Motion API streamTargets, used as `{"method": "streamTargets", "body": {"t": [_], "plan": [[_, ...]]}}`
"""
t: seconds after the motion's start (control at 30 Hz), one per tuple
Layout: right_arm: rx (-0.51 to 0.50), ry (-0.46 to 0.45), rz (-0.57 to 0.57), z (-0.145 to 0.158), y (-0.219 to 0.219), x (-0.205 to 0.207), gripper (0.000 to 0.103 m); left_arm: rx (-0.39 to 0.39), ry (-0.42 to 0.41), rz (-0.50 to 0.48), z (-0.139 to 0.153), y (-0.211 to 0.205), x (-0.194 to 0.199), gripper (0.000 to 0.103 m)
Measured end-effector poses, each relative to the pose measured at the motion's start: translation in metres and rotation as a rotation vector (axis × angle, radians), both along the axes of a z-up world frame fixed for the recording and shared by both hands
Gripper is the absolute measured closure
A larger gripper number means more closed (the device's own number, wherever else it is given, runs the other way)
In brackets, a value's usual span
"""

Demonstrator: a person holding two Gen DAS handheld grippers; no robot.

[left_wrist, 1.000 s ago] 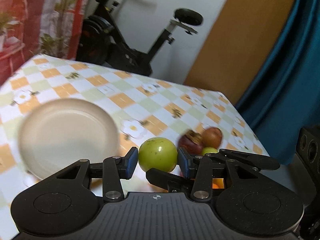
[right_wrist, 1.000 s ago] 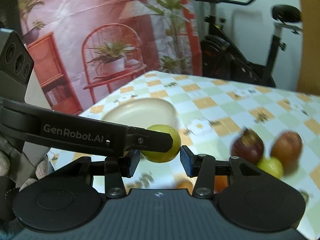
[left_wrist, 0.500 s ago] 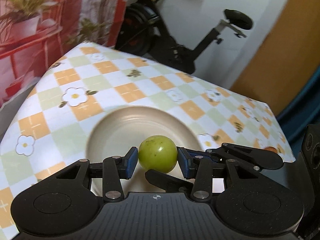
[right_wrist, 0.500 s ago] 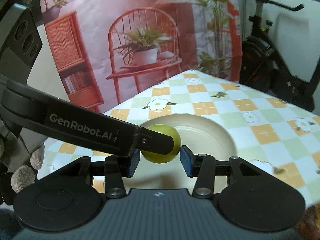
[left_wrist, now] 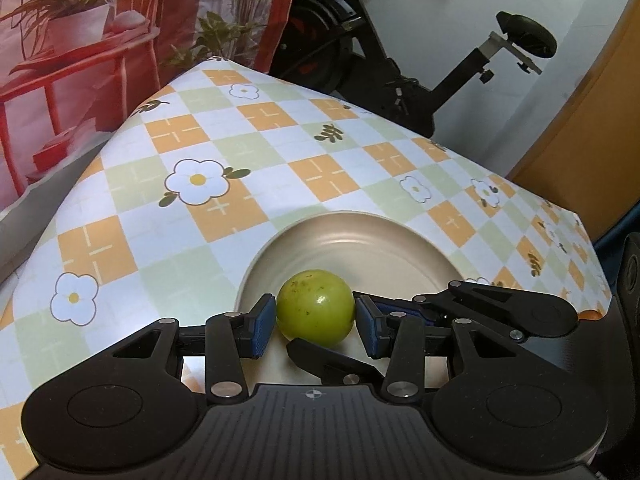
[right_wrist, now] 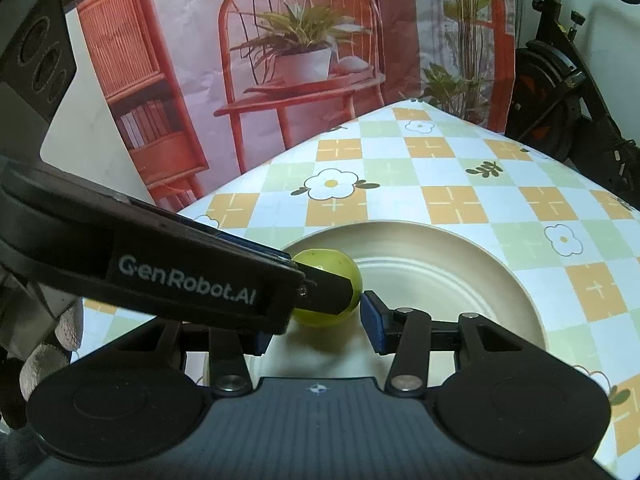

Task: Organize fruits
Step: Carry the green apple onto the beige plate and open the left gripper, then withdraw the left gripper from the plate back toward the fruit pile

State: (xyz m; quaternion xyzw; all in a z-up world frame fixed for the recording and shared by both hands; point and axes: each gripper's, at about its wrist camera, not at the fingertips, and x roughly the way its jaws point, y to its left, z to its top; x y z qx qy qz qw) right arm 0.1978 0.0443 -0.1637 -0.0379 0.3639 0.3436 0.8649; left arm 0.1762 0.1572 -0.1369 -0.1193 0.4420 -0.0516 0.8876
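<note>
Left tongs clamped on green fruit over plate; right tongs partly hidden behind them, grip impossible to tell.

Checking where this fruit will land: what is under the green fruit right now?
Under the green fruit, held by the left gripper and the right gripper, lies the beige plate. Its near part is hidden by the grippers, so contact cannot be judged.

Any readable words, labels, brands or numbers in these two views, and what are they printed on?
"GenRobot.AI": white lettering along the side of the left gripper, seen in the right wrist view.
Nothing else is readable: the green fruit, plate and checked tablecloth carry no text.
</note>
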Motion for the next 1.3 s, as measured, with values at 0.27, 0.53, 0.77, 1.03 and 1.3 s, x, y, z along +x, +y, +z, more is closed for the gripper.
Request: {"method": "streamTargets", "body": {"t": [0.27, 0.53, 0.77, 1.03, 1.3], "plan": [[-0.004, 0.013, -0.009, -0.004, 0.005, 0.002, 0.055, 0.019, 0.003, 0.006, 0.000, -0.002, 0.000, 0.056], [0.030, 0.036, -0.073, 0.005, -0.027, -0.010, 0.047, 0.080, -0.002, 0.020, 0.002, -0.013, -0.002, 0.056], [0.142, 0.035, -0.191, 0.028, -0.098, -0.047, 0.047, 0.109, -0.062, 0.002, 0.019, -0.032, -0.014, 0.056], [0.280, -0.046, -0.378, 0.057, -0.200, -0.094, 0.046, 0.086, -0.170, -0.065, 0.045, -0.080, -0.030, 0.055], [0.231, -0.186, -0.522, 0.077, -0.274, -0.141, 0.046, 0.083, -0.280, -0.171, 0.059, -0.147, -0.053, 0.054]]}}
